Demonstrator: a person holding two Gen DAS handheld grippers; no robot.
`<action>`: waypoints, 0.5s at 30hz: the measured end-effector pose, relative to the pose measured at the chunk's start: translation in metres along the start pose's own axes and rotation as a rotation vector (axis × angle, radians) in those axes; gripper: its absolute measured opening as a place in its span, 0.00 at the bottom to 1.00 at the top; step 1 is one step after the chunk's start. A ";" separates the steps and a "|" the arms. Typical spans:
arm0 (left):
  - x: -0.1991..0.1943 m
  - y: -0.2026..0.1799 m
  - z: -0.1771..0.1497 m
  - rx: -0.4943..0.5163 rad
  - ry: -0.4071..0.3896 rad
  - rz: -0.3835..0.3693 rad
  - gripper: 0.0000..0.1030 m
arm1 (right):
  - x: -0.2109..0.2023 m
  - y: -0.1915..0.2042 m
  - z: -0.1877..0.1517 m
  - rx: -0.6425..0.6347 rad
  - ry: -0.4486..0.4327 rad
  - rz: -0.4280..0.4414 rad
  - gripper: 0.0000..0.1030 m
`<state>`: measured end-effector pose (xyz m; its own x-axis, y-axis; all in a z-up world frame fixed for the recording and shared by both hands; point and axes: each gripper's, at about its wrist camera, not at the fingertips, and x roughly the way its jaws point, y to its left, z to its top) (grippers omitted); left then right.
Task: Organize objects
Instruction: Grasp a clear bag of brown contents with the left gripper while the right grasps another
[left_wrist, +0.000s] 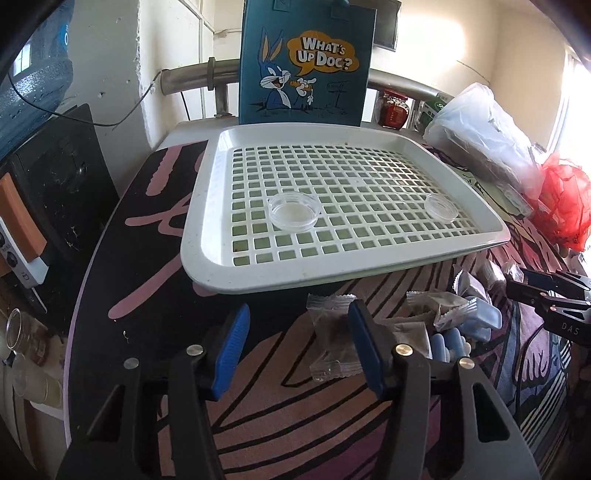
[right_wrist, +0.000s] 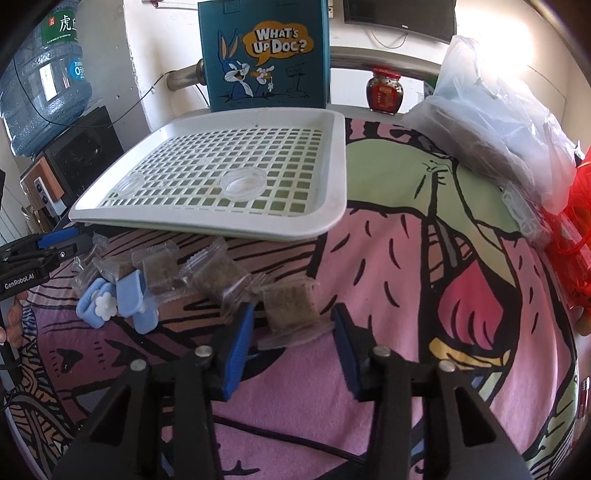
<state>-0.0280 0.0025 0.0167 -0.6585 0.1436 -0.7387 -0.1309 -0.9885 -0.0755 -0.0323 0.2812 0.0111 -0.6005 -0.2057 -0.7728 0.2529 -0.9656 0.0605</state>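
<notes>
A white perforated tray holds two clear round dishes, one larger and one smaller. In front of it lie several clear packets of brown blocks and light blue plastic pieces. My left gripper is open low over the cloth, with one packet lying against its right finger. My right gripper straddles another packet, and small gaps show at both pads. Each gripper also shows at the edge of the other's view: the right gripper and the left gripper.
A blue cartoon bag stands behind the tray. A red jar, a clear plastic bag and a red mesh bag crowd the right side. A water bottle and a black speaker stand left. The table has a printed cloth.
</notes>
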 end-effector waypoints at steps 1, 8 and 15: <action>0.000 -0.001 0.000 0.005 0.001 -0.011 0.47 | 0.000 0.001 -0.001 -0.002 0.000 0.004 0.37; 0.002 -0.013 -0.002 0.042 0.026 -0.071 0.42 | -0.004 0.003 -0.001 -0.004 -0.017 0.028 0.37; 0.004 -0.016 -0.003 0.050 0.036 -0.087 0.22 | -0.010 0.007 -0.001 -0.013 -0.051 0.045 0.37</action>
<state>-0.0257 0.0184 0.0130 -0.6158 0.2262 -0.7548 -0.2240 -0.9686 -0.1075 -0.0239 0.2769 0.0191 -0.6261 -0.2572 -0.7361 0.2900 -0.9531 0.0863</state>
